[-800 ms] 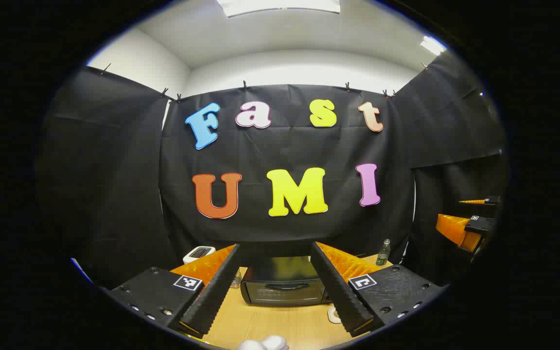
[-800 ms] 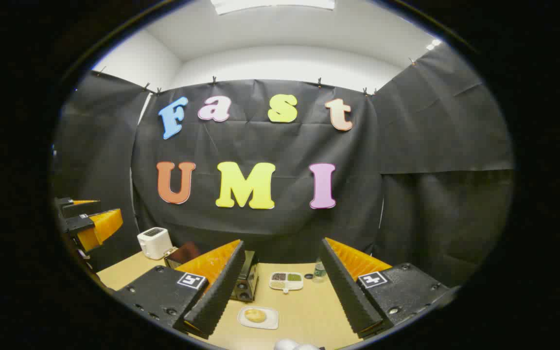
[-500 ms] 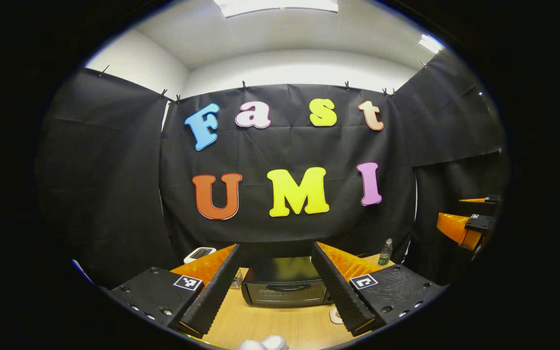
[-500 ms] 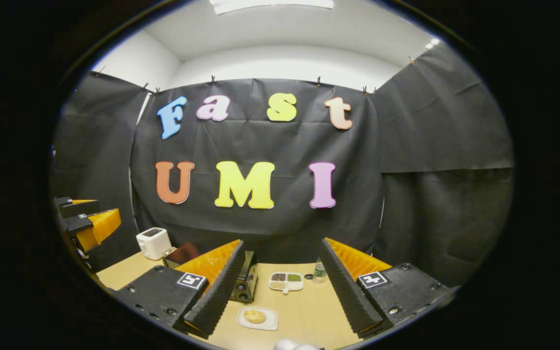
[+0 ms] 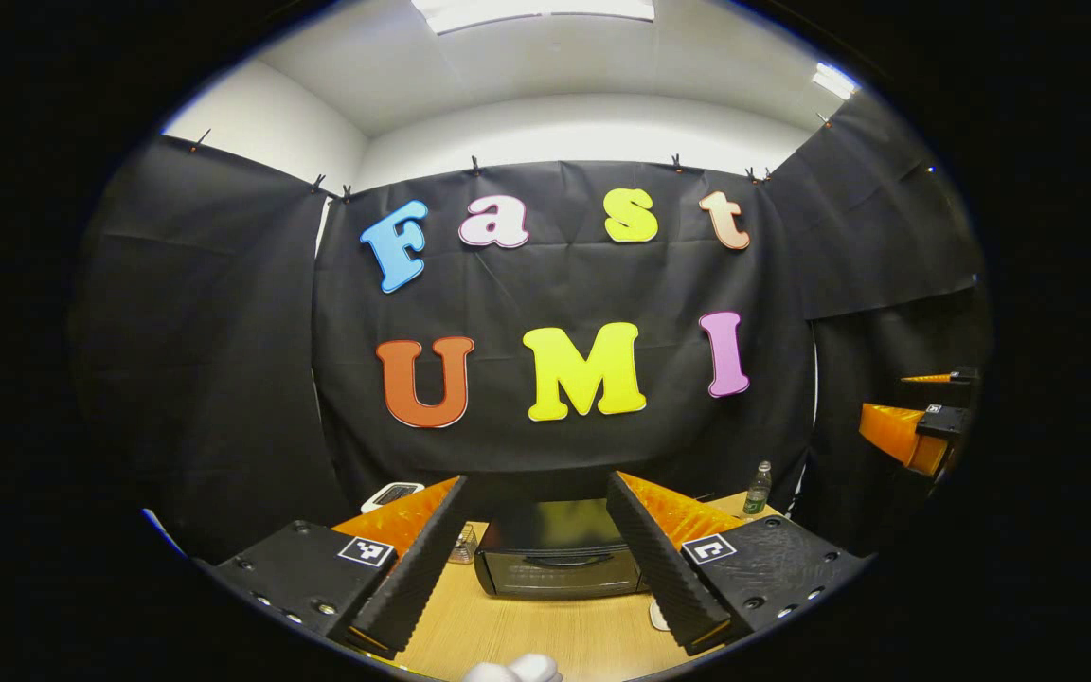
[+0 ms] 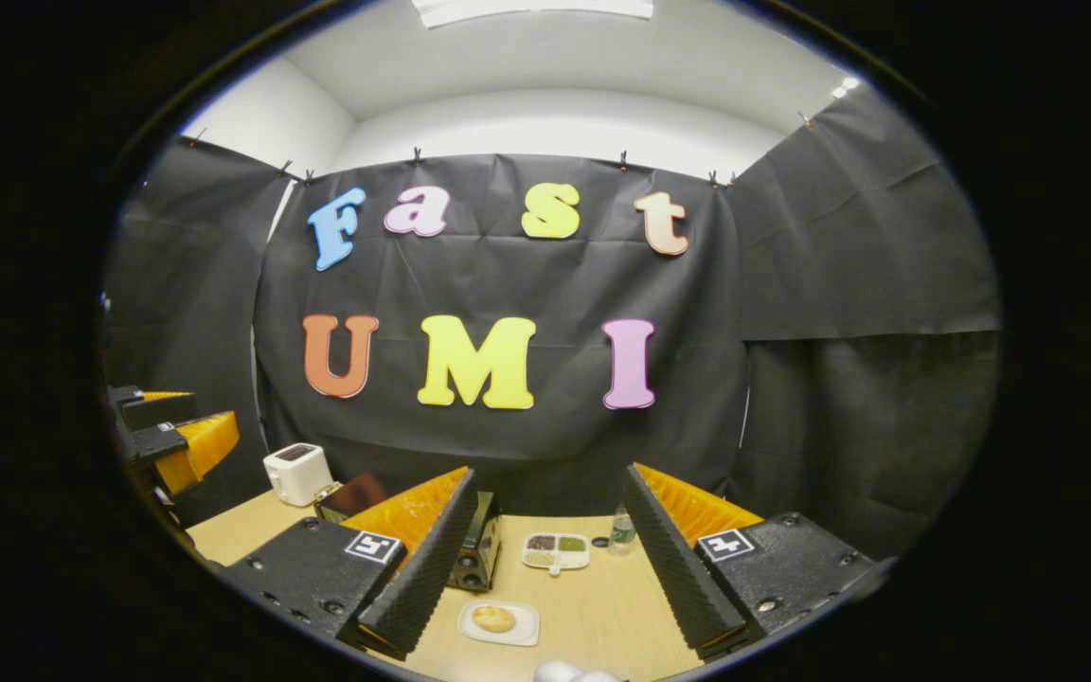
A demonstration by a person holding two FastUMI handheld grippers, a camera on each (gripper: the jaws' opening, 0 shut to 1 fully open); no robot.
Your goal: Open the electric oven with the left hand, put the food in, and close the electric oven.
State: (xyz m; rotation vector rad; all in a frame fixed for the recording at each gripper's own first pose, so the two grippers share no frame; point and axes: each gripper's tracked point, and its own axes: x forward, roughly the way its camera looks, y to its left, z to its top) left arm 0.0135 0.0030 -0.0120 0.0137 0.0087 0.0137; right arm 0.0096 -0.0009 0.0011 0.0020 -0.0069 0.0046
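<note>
Well back from the closed electric oven (image 5: pixel 560 559), the left gripper (image 5: pixel 538 559) hangs with jaws spread, bare bench (image 5: pixel 545 630) lying between. Likewise the right gripper (image 6: pixel 545 559), jaws spread, hovers above the food (image 6: pixel 493 618) on its plate (image 6: pixel 519 633) near the bench's front edge.

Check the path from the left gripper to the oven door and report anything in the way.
Nothing visible blocks it. The left gripper is open, held above the table, and the closed oven sits straight ahead between its fingers, with bare tabletop before the door.
</note>
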